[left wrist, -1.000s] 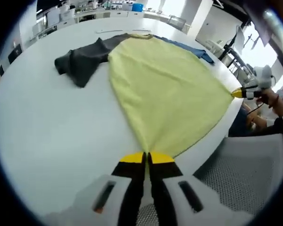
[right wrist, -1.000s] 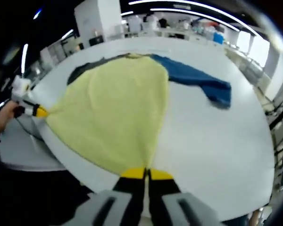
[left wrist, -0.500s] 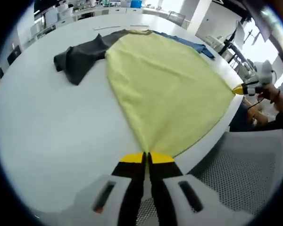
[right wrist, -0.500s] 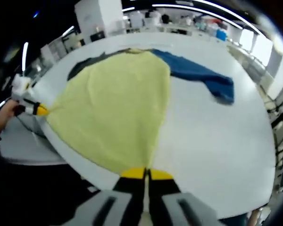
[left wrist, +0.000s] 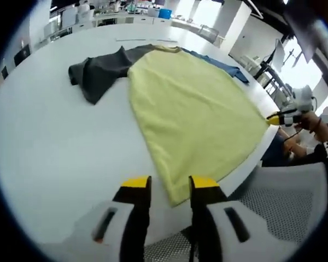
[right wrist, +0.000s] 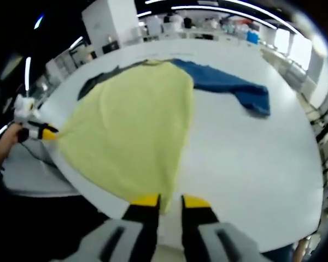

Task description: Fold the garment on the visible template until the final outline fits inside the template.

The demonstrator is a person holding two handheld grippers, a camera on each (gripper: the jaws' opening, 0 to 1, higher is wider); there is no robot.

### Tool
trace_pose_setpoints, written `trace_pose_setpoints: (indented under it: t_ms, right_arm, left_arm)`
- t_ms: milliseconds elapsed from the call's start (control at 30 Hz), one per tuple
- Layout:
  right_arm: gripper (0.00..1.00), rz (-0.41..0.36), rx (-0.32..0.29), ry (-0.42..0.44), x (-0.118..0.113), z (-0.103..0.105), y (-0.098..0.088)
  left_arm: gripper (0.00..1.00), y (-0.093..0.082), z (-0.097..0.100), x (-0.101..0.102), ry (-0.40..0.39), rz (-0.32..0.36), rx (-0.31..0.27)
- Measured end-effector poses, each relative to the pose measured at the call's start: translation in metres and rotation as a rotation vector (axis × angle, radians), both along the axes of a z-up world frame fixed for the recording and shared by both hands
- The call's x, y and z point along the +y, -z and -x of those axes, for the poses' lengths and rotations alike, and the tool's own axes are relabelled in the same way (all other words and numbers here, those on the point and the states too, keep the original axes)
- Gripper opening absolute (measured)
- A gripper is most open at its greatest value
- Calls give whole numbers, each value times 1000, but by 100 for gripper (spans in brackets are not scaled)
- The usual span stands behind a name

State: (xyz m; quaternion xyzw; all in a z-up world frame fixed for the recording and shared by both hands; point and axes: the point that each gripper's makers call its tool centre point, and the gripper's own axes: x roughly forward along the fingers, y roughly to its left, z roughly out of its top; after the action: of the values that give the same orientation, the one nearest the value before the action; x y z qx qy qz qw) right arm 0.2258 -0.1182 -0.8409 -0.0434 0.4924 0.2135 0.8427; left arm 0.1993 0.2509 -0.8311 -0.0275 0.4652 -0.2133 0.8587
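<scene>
On the white table, near edge: that's where the hem end of the yellow shirt (left wrist: 191, 117) lies, spread flat, with its long axis running from the near edge toward the far side.
Shirt corners: one hem corner sits between the left gripper (left wrist: 170, 184) jaws, the other just ahead of the right gripper (right wrist: 169, 200).
Left gripper: jaws parted, holding nothing as far as I can see, the cloth just lies between them.
Right gripper: jaws parted too, nothing pinched.
Who's nearer: pretty even, each one is right at its own corner, so I'd guess the fold goes from here away along the long axis.
Sleeves: a dark grey sleeve (left wrist: 95, 71) sticks out toward the table's left side, a blue sleeve (right wrist: 229, 90) toward the right.
Template: can't make one out on the table (left wrist: 54, 142).
Off the edge: a grey mesh chair (left wrist: 287, 202) below the near edge.
</scene>
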Motion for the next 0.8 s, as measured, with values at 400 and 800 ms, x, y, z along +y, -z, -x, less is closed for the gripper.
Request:
trace_pose_setpoints:
  t_ms: [400,800]
  right_arm:
    - [46,15,-127,-19,-18,-30,-23]
    - [57,46,-246,-107,-31,-73,-32]
  left_arm:
    - [70,-12,-15,-8,41,-1,-90]
    - [99,-24,-29,-3,22,-25,-167]
